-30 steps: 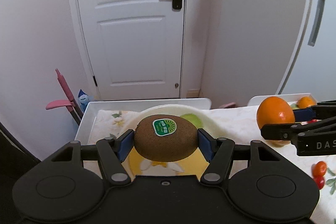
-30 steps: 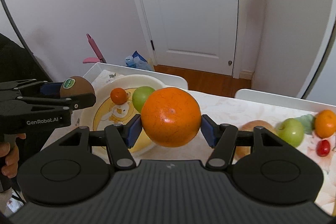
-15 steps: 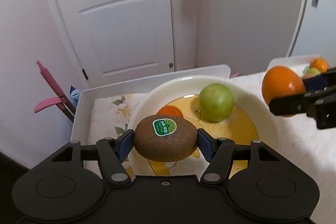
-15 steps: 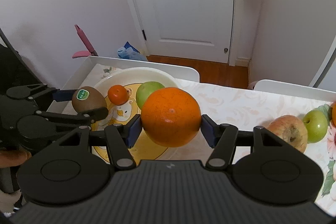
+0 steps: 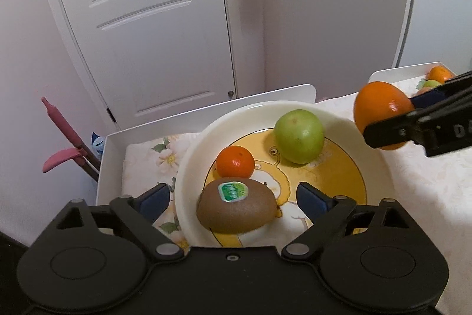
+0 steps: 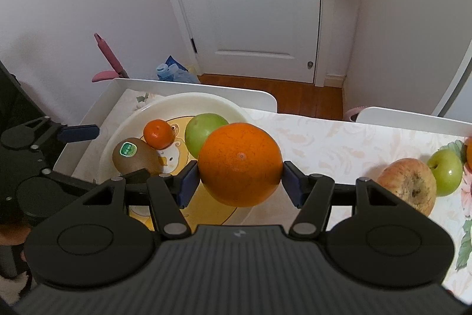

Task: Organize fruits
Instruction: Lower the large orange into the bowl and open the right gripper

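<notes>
The kiwi (image 5: 236, 205) is lying in the bowl (image 5: 374, 155) between the open left tool (image 5: 233, 198); the right tool (image 6: 239, 182) is gripping an orange (image 6: 240, 164), waiting beside it.

Left gripper (image 5: 233, 198) spread, right gripper (image 6: 239, 182) clamped

Soft, even indoor light, faint shadows; fisheye bends the edges, corners vignette, far fruit perhaps slightly blurred.

Kiwi (image 5: 237, 206) in bowl (image 5: 188, 167), L gripper (image 5: 233, 198) jaws apart.
</notes>
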`<state>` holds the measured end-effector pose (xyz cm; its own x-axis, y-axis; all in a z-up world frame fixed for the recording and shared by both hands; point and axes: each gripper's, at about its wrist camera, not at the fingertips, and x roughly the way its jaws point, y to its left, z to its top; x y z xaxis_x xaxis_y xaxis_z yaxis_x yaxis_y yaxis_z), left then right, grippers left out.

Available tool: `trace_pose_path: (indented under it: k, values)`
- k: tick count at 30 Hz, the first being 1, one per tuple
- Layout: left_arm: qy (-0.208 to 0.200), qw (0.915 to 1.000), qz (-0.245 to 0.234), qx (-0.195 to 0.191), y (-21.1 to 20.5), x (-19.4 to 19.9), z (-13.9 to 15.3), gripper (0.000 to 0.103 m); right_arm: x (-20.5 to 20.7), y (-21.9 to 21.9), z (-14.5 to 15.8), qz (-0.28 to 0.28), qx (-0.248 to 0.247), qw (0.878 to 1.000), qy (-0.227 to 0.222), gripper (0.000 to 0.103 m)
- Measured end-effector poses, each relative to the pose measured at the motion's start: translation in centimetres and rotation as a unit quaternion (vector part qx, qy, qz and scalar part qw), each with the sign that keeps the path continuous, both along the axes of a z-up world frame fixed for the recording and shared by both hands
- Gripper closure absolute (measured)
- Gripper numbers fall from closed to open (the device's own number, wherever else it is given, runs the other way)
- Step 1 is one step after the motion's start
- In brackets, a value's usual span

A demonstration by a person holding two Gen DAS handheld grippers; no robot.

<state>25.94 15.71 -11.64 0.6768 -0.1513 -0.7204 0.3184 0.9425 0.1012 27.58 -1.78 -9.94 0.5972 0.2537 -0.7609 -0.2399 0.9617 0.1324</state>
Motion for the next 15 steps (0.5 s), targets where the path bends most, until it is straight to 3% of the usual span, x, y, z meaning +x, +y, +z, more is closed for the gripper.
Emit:
trace_pose_path:
  k: [15]
  values:
    - [0.006,0.9993,0.033,-0.019,2.4,-2.9,1.2,0.003,0.4,3.4,-2.4,0.059,-0.053,0.997,0.006,0.027]
